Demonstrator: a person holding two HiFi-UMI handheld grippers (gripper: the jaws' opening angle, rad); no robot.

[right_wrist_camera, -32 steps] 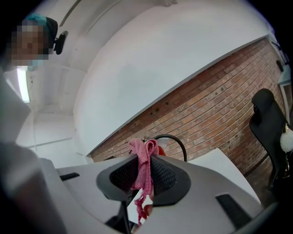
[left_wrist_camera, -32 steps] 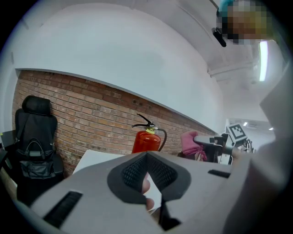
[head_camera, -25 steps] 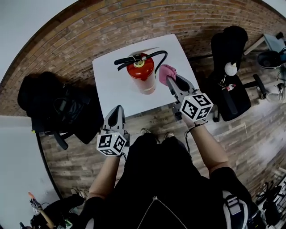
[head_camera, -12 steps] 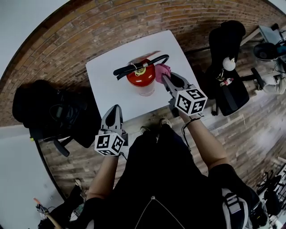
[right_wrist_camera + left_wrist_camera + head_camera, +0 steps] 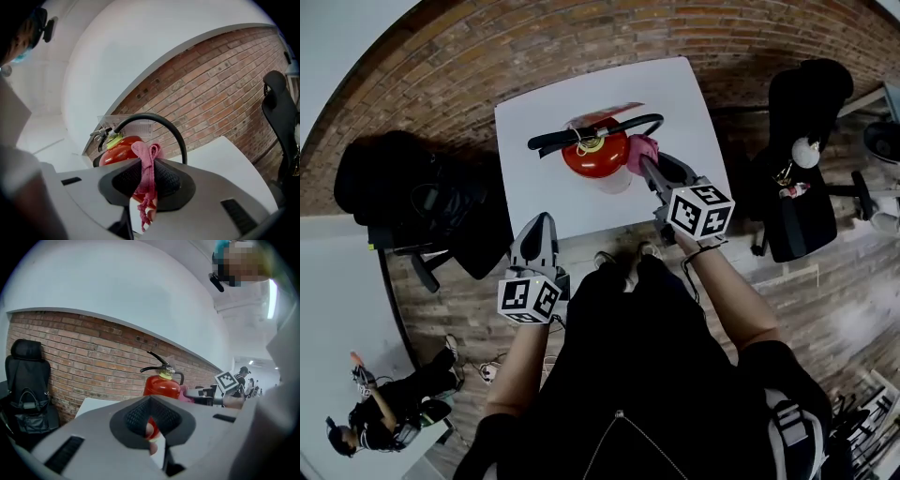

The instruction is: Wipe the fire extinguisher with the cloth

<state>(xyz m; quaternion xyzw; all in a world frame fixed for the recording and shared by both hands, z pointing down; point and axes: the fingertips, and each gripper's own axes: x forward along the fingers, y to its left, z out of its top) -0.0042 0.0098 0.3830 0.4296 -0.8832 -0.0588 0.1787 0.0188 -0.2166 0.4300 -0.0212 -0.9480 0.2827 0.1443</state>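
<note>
A red fire extinguisher (image 5: 594, 157) with a black handle and hose stands upright on the white table (image 5: 534, 187). It also shows in the left gripper view as the extinguisher (image 5: 161, 386) and in the right gripper view as the extinguisher (image 5: 118, 152). My right gripper (image 5: 645, 164) is shut on a pink cloth (image 5: 640, 150), which touches the extinguisher's right side. The cloth (image 5: 146, 176) hangs pinched between the jaws. My left gripper (image 5: 542, 227) is shut and empty, at the table's near edge, apart from the extinguisher.
A black office chair (image 5: 802, 159) stands right of the table, and a black chair with a bag (image 5: 422, 220) stands left. A brick wall (image 5: 534, 37) runs behind the table. A person (image 5: 389, 412) sits on the floor at the lower left.
My right gripper carried the pink cloth left until it reached the extinguisher's side. The left gripper barely moved. The head view has shifted, and a person on the floor has come into sight.
</note>
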